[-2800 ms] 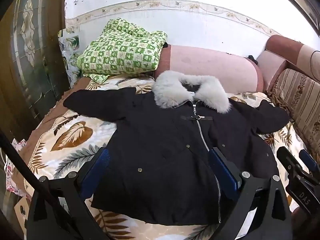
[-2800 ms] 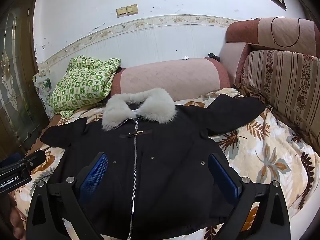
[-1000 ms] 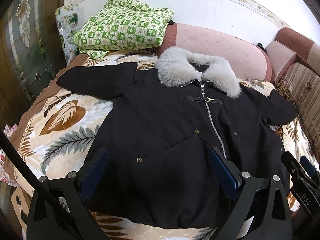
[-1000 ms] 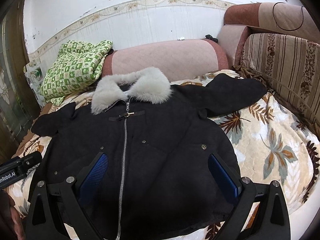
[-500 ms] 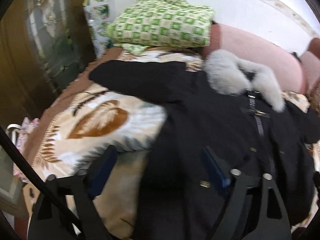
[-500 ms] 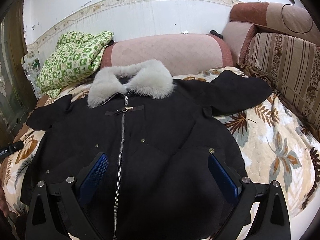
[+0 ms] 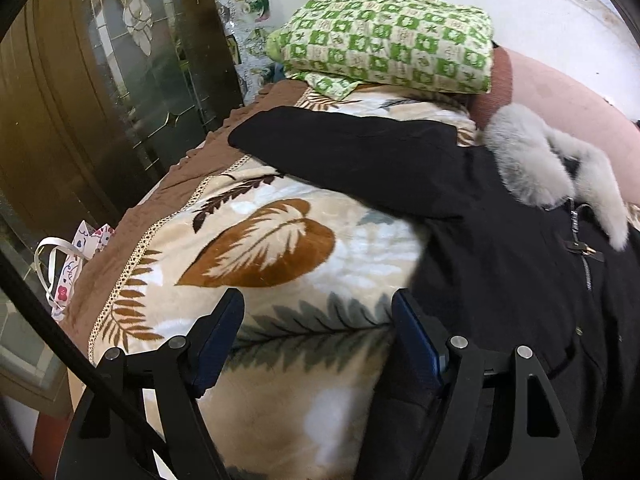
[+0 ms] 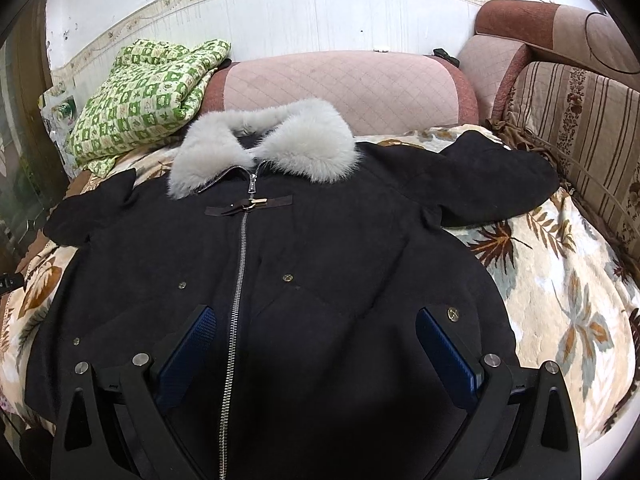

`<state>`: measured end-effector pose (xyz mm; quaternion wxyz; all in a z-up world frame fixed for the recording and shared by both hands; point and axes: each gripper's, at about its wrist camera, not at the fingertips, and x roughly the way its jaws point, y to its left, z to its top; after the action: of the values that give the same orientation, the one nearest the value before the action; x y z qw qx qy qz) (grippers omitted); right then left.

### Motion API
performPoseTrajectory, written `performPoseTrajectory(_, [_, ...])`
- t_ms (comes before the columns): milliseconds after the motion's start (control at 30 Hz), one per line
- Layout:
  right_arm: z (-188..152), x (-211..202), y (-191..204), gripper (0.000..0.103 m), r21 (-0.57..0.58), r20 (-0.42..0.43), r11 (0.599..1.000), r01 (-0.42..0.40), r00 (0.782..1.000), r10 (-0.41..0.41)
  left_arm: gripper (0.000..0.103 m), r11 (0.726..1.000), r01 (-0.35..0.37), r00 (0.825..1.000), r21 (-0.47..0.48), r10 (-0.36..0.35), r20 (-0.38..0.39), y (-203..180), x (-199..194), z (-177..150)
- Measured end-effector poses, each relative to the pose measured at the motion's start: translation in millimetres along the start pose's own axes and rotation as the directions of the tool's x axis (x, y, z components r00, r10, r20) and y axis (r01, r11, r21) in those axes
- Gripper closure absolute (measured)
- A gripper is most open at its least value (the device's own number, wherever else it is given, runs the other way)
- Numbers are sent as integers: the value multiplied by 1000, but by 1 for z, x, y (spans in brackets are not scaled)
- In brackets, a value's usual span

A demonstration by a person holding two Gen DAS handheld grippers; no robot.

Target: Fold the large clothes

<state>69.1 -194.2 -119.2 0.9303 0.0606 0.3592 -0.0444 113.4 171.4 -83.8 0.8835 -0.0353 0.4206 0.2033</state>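
- Lying face up on the bed, the black coat (image 8: 320, 248) is zipped shut, its grey fur collar (image 8: 264, 148) toward the pink bolster (image 8: 340, 80) and both sleeves spread out to the sides.
- The coat's zipper (image 8: 238, 280) runs down the middle, with a brown toggle strap (image 8: 248, 206) across it just below the collar.
- The right claw (image 8: 316, 344) hovers over the coat's lower front, jaws spread wide and holding nothing; the zipper passes just inside its left pad.
- The left claw (image 7: 318, 336) is also spread and empty, poised at the coat's side edge: one finger sits over the black cloth, the other over the bare blanket.
- The leaf-print blanket (image 7: 256, 240) covers the bed under the coat, with a brown border at its edge.
- A folded green checked quilt (image 7: 384, 32) rests at the bed's head, beside the bolster.
- A patterned paper bag (image 7: 76, 260) with white handles stands beside the bed; its contents are hidden.
- A striped sofa back (image 8: 580, 120) borders the far side, and a glass-panelled wooden door (image 7: 120, 60) stands near the quilt.
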Motion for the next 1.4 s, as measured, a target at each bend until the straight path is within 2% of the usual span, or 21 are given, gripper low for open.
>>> performPoseTrajectory(67, [1,4,0,2,-1,-9,1000,2,1000,-2,27,1000,13,999,-3,-13,-30,6,10,8])
performPoseTrajectory(200, [3,10,1,2,-12,-20,1000,3,1000,-4,27,993,84,995,-79,-88,-53,39,40,44])
performPoseTrajectory(300, [3,14,2,2,-17,-25,1000,4,1000,-4,27,979,136,987,-152,-147,-69,68,74,78])
performPoseTrajectory(367, [2,19,1,2,-14,-40,1000,3,999,-3,27,961,177,974,-211,-201,-100,87,105,101])
performPoseTrajectory(433, [1,26,-1,2,-6,-60,1000,5,998,-6,43,931,224,955,-289,-269,-127,107,140,121])
performPoseTrajectory(467, [0,28,-1,2,-5,-67,1000,9,998,-10,65,915,231,945,-331,-293,-149,117,158,129])
performPoseTrajectory(500, [-1,31,-1,2,-8,-73,1000,17,997,-18,74,898,230,937,-375,-309,-165,126,175,136])
performPoseTrajectory(633, [-1,34,2,2,-55,-73,998,37,996,-41,74,821,267,913,-505,-383,-139,148,221,148])
performPoseTrajectory(733, [0,36,2,2,-87,-65,995,49,996,-55,71,747,314,883,-586,-456,-108,153,250,151])
performPoseTrajectory(833, [1,43,2,2,-101,-76,993,68,994,-76,68,717,341,867,-608,-490,-92,150,267,158])
performPoseTrajectory(1000, [-2,55,2,2,-126,-107,988,85,989,-99,47,706,356,866,-612,-495,-67,140,284,173])
performPoseTrajectory(1067, [-3,56,2,2,-134,-109,987,88,989,-103,46,709,349,871,-612,-486,-66,139,288,180])
performPoseTrajectory(1100, [-3,56,1,2,-136,-110,987,88,989,-103,55,725,330,882,-604,-465,-76,136,287,183])
performPoseTrajectory(1167, [-4,57,1,2,-137,-111,987,88,988,-104,83,754,289,903,-590,-419,-92,134,283,188])
performPoseTrajectory(1200, [-4,56,1,2,-137,-111,987,88,988,-104,89,754,283,907,-593,-411,-90,133,278,189])
performPoseTrajectory(1267, [-4,54,2,2,-138,-108,987,86,989,-102,93,758,288,914,-586,-400,-68,127,257,195])
performPoseTrajectory(1400, [-1,40,3,2,-120,-102,992,32,994,-44,95,810,343,917,-475,-398,-16,96,197,211])
